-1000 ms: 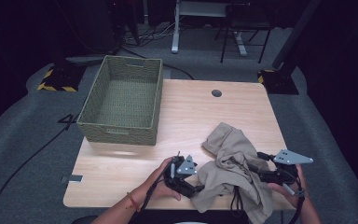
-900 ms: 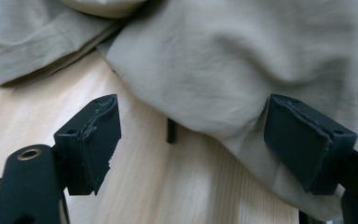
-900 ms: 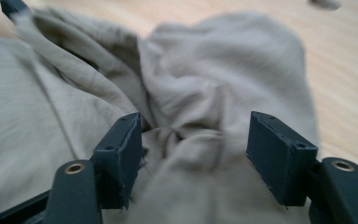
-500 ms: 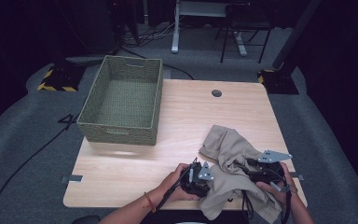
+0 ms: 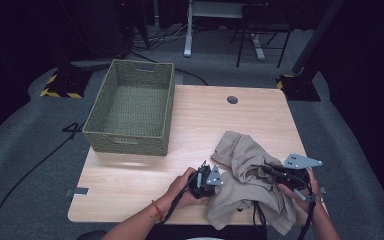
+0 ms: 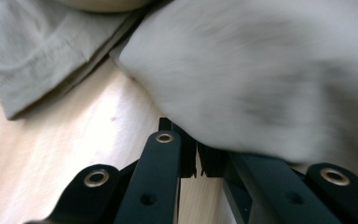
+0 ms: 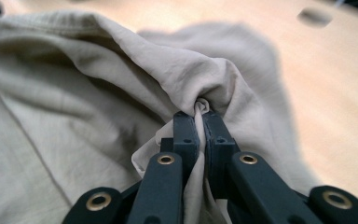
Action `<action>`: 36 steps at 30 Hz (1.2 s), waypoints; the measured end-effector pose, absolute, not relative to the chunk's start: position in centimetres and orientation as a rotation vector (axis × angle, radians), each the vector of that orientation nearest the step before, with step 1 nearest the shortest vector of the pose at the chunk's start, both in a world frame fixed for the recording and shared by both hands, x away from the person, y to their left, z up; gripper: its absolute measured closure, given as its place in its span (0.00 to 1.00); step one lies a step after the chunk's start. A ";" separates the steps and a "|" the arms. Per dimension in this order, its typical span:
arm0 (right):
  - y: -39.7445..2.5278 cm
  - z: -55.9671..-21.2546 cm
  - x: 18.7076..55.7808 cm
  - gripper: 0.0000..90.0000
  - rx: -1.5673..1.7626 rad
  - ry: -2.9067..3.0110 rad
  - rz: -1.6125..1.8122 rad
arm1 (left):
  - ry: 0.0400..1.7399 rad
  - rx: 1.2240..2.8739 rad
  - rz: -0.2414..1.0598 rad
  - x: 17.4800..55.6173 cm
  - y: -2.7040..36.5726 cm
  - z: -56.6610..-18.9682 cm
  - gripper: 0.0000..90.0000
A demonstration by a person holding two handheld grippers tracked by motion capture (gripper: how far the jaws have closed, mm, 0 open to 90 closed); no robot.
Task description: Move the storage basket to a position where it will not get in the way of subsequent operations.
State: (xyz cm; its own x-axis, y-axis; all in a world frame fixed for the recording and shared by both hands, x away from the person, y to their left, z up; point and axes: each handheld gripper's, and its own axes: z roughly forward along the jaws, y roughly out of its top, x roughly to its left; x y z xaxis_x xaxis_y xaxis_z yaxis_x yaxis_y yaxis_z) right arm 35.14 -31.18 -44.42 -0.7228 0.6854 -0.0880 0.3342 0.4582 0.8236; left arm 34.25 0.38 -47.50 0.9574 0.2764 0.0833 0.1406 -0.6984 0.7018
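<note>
Lying crumpled near the desk's [image 5: 145,175] front right edge, the beige cloth [image 5: 247,175] is pinched by the right hand-held gripper [image 7: 199,119]. The left hand-held gripper [image 6: 196,156], jaws pressed together, touches the cloth's left side. The woven basket [image 5: 130,142] stands empty, far left.

Wooden table [image 5: 145,175] bears basket [image 5: 132,107], seemingly crumpled garment [image 5: 247,175].

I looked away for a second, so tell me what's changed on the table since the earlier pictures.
The left gripper slid right along the near edge, up against the beige cloth; its jaws are nearly closed with cloth draped over them. The right gripper stays shut on a fold and shifted slightly toward the person. The cloth has bunched a little. The woven basket and the table stayed put.
</note>
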 end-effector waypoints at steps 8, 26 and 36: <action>-30.8 -41.1 37.5 0.96 0.847 2.206 1.145 | 0.398 2.313 0.341 34.9 5.6 -45.0 0.96; -34.5 -47.5 43.1 0.87 1.242 2.200 0.981 | 0.606 2.269 0.398 34.9 13.1 -45.9 0.96; -35.4 -46.0 39.5 0.54 1.158 2.155 1.057 | 0.665 2.194 0.423 31.6 15.2 -45.1 0.35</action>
State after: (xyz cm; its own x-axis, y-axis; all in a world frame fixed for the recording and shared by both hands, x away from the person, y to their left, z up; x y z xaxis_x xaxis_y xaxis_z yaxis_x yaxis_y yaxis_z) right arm 39.46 -35.36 -46.04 -0.5319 0.8456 -0.0454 0.4814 0.3461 0.8053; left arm 31.56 15.18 -45.09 0.8067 0.5853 0.0818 0.3222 -0.5515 0.7694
